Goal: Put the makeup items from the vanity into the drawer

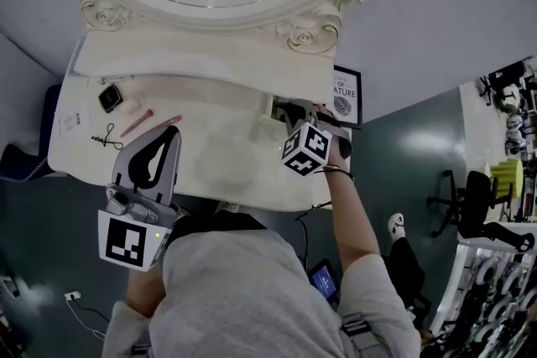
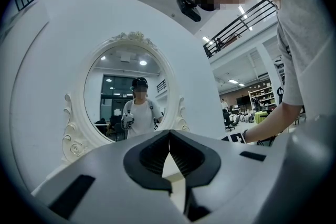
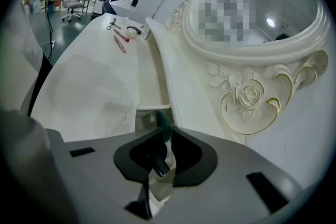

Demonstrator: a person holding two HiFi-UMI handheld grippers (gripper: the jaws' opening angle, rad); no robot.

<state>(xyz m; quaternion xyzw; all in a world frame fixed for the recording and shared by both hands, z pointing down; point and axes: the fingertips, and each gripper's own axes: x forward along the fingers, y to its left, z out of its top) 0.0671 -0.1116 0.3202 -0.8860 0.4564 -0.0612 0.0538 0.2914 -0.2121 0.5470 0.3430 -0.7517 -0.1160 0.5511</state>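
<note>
The white vanity (image 1: 210,168) has an open drawer (image 1: 277,107) at its right end. My right gripper (image 1: 295,111) reaches into that opening. In the right gripper view it (image 3: 164,132) is shut on a slim dark makeup item with a greenish tip (image 3: 160,162), just above the drawer (image 3: 149,115). On the left part of the top lie a square compact (image 1: 110,98), two pink pencils (image 1: 137,122) and an eyelash curler (image 1: 107,137). My left gripper (image 1: 174,132) hovers near the pencils, shut and empty (image 2: 169,137).
An oval mirror in a carved white frame (image 1: 210,8) stands at the back of the vanity. A framed print (image 1: 345,94) leans to the right of it. Office chairs (image 1: 466,197) and shelving stand far right. A cable runs across the dark floor (image 1: 75,298).
</note>
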